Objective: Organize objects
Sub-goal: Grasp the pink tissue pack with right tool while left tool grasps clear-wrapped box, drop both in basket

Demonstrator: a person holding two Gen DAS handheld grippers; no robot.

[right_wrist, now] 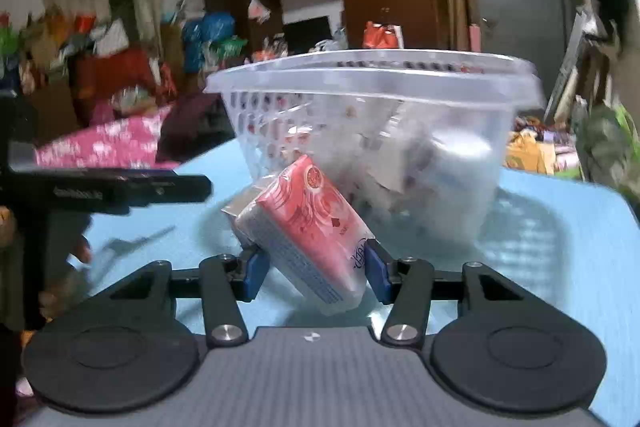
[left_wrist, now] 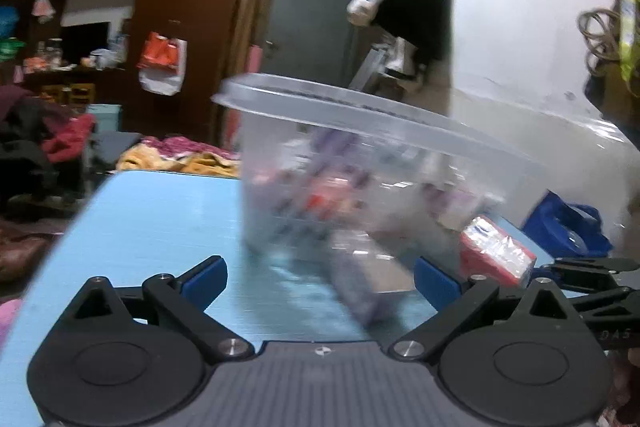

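A clear plastic basket (right_wrist: 372, 83) with several small packets inside stands on the light blue table (right_wrist: 560, 227); it also shows in the left wrist view (left_wrist: 360, 115). My right gripper (right_wrist: 316, 267) is shut on a red and white tissue pack (right_wrist: 308, 231), held tilted just in front of the basket. That pack shows in the left wrist view (left_wrist: 496, 251) at the right. My left gripper (left_wrist: 320, 279) is open and empty. A blurred purplish pack (left_wrist: 360, 287) lies on the table between its fingers, in front of the basket.
The table (left_wrist: 152, 219) has bare surface left of the basket. Around it are piles of clothes (left_wrist: 68, 139), hanging bags (left_wrist: 160, 63) and a blue bag (left_wrist: 568, 227) at the right. My left gripper's body shows at the left of the right wrist view (right_wrist: 120, 191).
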